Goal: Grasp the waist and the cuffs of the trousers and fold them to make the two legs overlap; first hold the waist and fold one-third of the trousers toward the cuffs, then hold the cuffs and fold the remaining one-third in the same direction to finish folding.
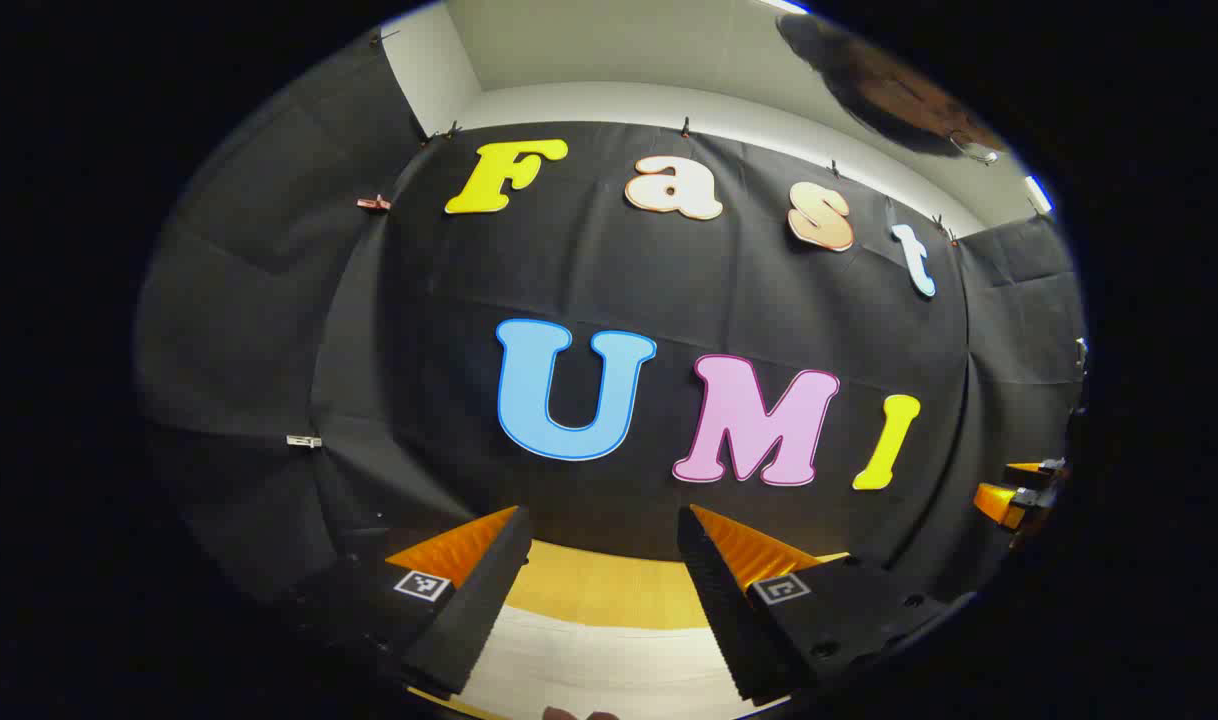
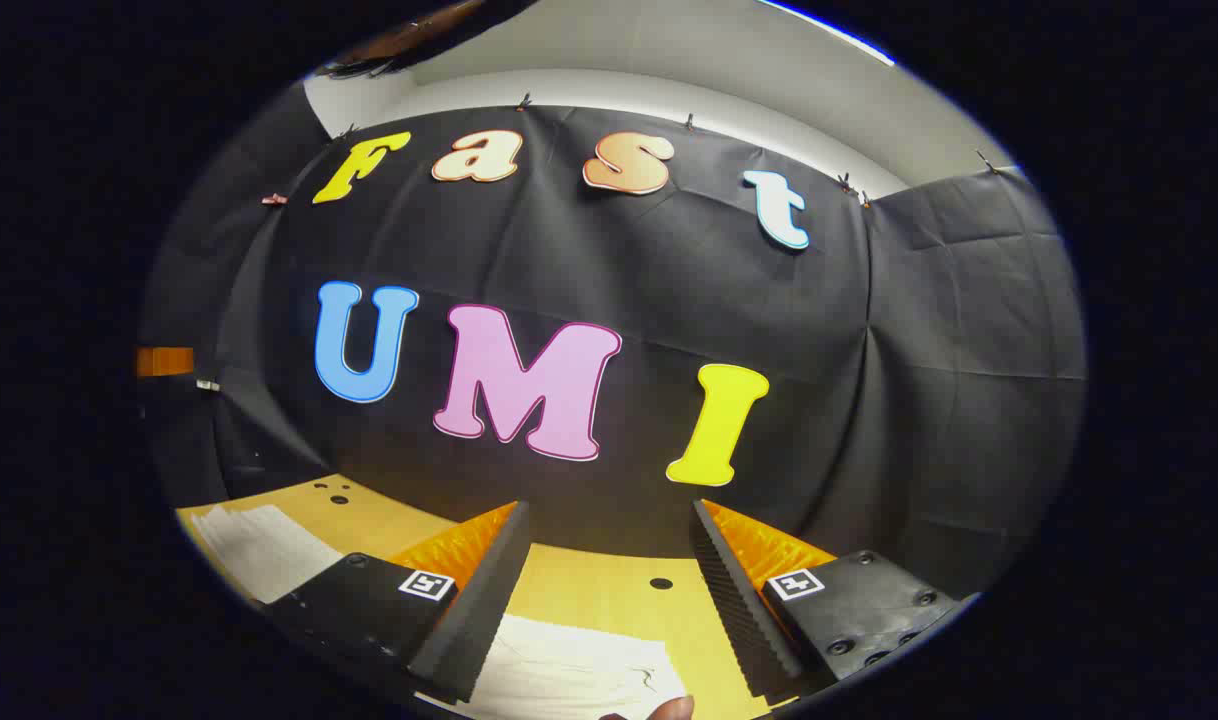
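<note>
We hold the left tool (image 1: pixel 601 528) and right tool (image 2: pixel 607 520) open above the tabletop (image 2: pixel 609 590), white trousers (image 2: pixel 569 670) lying below each tool's fingers.

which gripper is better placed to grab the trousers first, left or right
Neither clearly. The left gripper and right gripper are both open, raised above the white trousers on the table. Right may have a slight edge: a trouser edge lies between its fingers.
</note>
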`<state>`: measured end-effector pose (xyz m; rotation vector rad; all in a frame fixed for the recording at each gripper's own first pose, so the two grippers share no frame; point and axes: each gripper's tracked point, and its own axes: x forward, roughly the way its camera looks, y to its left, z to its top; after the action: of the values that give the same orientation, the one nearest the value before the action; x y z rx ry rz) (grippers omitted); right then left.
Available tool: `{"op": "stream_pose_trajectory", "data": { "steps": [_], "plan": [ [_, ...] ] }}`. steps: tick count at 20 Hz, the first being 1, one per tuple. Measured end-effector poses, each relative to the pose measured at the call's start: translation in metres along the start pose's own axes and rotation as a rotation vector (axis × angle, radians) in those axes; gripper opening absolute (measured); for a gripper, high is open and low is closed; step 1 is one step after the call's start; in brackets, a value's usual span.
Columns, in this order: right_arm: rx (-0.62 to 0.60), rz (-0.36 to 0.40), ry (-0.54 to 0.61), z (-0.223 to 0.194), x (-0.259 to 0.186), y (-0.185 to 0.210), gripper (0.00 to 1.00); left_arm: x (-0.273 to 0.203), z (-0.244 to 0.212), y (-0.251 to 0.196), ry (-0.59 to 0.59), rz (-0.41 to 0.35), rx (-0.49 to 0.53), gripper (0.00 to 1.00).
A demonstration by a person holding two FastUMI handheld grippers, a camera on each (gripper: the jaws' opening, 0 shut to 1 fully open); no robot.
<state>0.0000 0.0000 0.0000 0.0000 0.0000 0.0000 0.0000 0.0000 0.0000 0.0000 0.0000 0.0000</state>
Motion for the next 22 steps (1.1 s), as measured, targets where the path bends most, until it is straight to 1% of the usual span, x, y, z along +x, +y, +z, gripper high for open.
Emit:
{"op": "stream_pose_trajectory", "data": {
  "steps": [2, 5, 10, 15, 17, 19, 22],
  "plan": [
    [-0.008, -0.01, 0.01, -0.005, 0.004, 0.0, 0.97, 0.006, 0.0, 0.006, -0.002, -0.011, 0.008, 0.94],
    [-0.011, -0.028, 0.01, -0.002, 0.003, 0.001, 0.96, 0.009, 0.004, 0.019, -0.006, -0.013, 0.008, 0.94],
    [-0.02, -0.047, -0.003, 0.008, -0.003, 0.002, 0.98, 0.004, 0.007, 0.04, 0.003, -0.033, 0.057, 0.94],
    [-0.034, -0.059, -0.021, 0.018, -0.015, 0.007, 0.97, -0.007, -0.003, 0.067, 0.05, -0.067, 0.095, 0.94],
    [-0.037, -0.062, -0.022, 0.02, -0.019, 0.01, 0.97, -0.009, -0.016, 0.08, 0.091, -0.09, 0.173, 0.94],
    [-0.044, -0.066, -0.014, 0.017, -0.023, 0.011, 0.97, -0.01, -0.033, 0.091, 0.143, -0.121, 0.294, 0.94],
    [-0.052, -0.08, 0.001, 0.011, -0.027, 0.01, 0.97, -0.015, -0.074, 0.107, 0.255, -0.193, 0.468, 0.94]
  ]
}}
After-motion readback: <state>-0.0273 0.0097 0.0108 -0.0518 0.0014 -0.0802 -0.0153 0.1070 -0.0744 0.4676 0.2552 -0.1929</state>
